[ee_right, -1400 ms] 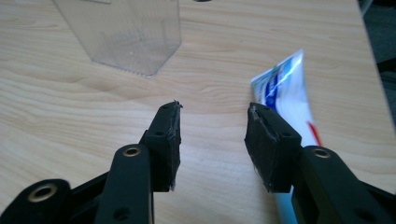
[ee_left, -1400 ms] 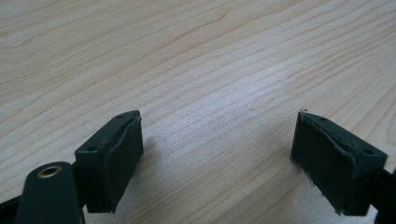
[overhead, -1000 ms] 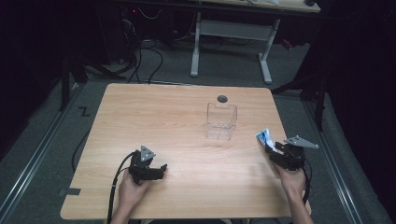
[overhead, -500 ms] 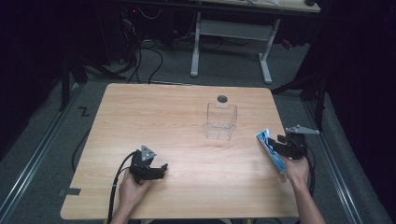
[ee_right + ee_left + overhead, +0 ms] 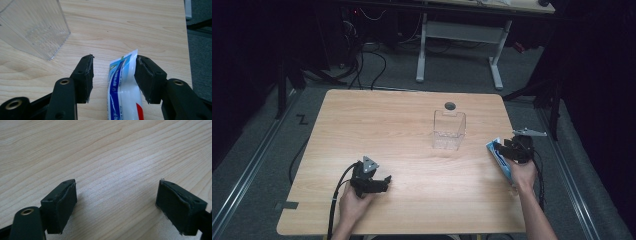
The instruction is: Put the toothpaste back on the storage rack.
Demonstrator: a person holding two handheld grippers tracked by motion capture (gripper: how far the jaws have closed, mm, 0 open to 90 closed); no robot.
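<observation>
A: Right claw (image 5: 114, 57) first. Jaw state?

B: Standing about half open, just been opening a bit further. Toothpaste tube (image 5: 120, 82) between the jaws, leaning on the right-hand pad (image 5: 145, 77), clear gap to the left-hand pad (image 5: 87, 77). No squeeze, so not gripped.

A: Any writing on it? Brand?

B: Can't read a brand. White tube, blue stripe down its length with a thin line of white lettering, too small and slanted to make out. Small green and blue mark up near the flat crimped end, red patch lower down by the claw's body.

A: Axis and heading?

B: Long axis running along the jaws, nearly in line with them. Crimped end pointing away from the hand, poking just past the fingertips. Cap end back under the claw, hidden. Same from the high view: tube (image 5: 498, 155) lying under the right claw (image 5: 512, 147) near the table (image 5: 377, 115) edge, crimp forward.

A: Anything else close by?

B: Clear plastic container (image 5: 32, 25) ahead and off to the left of that claw, apart from the tube, standing upright and empty-looking.

A: Left claw (image 5: 117, 182)?

B: Jaws wide, nothing between them but bare wood grain. In the high view, left claw (image 5: 382, 181) low over the near side of the table, well apart from the container (image 5: 449, 131) and the tube.
</observation>
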